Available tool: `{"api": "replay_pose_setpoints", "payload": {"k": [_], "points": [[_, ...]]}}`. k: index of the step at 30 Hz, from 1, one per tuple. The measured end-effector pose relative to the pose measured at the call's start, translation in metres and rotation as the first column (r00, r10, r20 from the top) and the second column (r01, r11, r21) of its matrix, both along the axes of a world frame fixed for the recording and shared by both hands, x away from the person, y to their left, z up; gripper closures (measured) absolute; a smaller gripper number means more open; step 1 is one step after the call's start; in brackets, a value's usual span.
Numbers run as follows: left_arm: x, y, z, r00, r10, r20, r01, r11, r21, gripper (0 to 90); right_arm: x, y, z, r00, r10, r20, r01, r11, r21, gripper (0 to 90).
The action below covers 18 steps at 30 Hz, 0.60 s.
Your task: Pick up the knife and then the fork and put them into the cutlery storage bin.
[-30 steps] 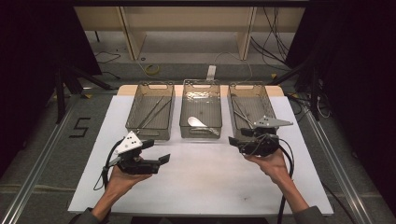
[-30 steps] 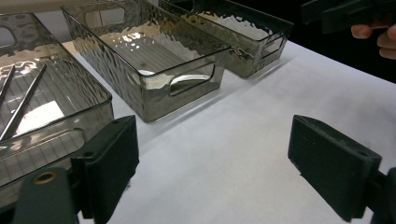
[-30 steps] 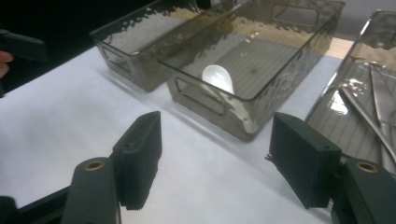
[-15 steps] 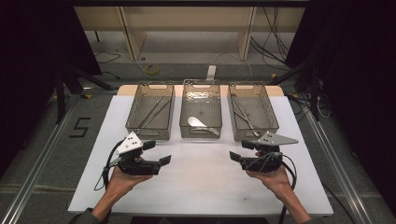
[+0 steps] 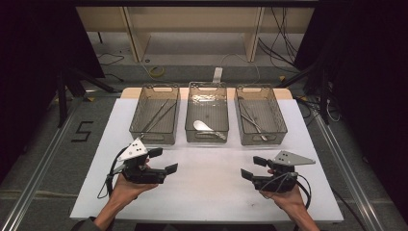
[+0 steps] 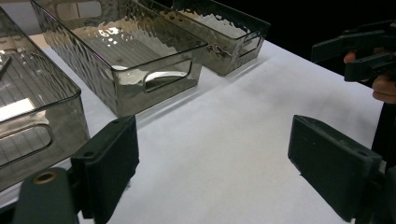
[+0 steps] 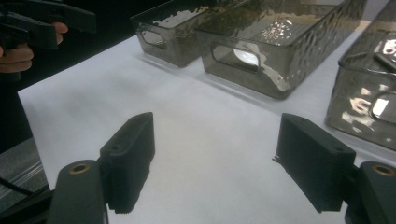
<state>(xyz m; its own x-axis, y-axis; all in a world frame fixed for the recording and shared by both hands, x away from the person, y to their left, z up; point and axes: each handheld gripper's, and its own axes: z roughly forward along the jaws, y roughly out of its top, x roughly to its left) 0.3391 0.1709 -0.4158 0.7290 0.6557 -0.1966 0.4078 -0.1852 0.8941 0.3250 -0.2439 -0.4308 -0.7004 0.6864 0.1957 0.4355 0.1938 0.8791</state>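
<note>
Both grippers' jaws wide apart, empty, over bare table.
Left gripper and right gripper, its jaws just opening, hover near the three bins. Utensils lie inside: tongs left, spoon middle, fork-like pieces right. Judged between picks; next reach must clear a bin wall.

1. The left smoked-plastic rectangular bin stands upper left of centre, holding long thin metal utensils laid diagonally.
2. The middle smoked-plastic bin holds a pale spoon near its lower end.
3. The right smoked-plastic bin holds slim metal cutlery.
</note>
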Motion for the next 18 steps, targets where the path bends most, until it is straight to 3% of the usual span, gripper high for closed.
{"api": "replay_pose_setpoints", "payload": {"k": [13,18], "points": [[-0.008,0.001,-0.002,0.9998,-0.013,-0.015,0.013,0.9998,-0.012,15.7,-0.012,-0.001,-0.005,0.9996,-0.026,0.002,0.026,1.0,0.0,25.0],[-0.009,-0.001,-0.004,0.9998,-0.016,-0.014,0.017,0.9998,0.011,15.7,-0.012,-0.001,-0.005,0.9996,-0.027,0.0,0.027,1.0,-0.002,24.8]]}}
